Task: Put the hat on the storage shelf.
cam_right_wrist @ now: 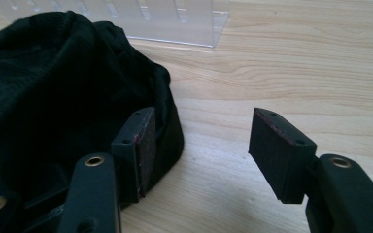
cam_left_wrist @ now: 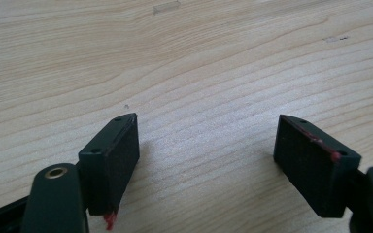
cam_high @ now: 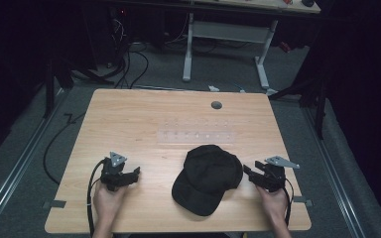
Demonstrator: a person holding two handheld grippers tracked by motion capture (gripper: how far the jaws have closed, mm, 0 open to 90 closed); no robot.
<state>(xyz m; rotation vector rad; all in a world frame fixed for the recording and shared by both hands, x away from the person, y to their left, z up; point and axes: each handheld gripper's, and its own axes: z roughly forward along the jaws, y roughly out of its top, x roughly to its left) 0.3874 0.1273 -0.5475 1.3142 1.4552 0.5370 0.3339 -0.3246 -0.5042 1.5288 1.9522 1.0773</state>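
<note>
Black cap (cam_high: pixel 208 178): lies on the wooden table (cam_high: pixel 129 119) near the front edge, between the two grippers, brim toward the person.
Clear rack (cam_high: pixel 196 135): a transparent plastic piece with slots, on the table just behind the cap.
Left gripper (cam_high: pixel 136 172): held low over bare wood, well apart from the cap, jaws apart with nothing between them.
Right gripper (cam_right_wrist: pixel 199 150): just beside the cap's right edge, jaws wide apart; one pad (cam_right_wrist: pixel 143 145) stands right against the fabric, and I cannot tell if it touches.
Step in hand: likely the approach to gripping the cap's edge.
Next move: calls for sliding a jaw around the rim, then closing.
Writing: none readable on cap, rack or grippers.
</note>
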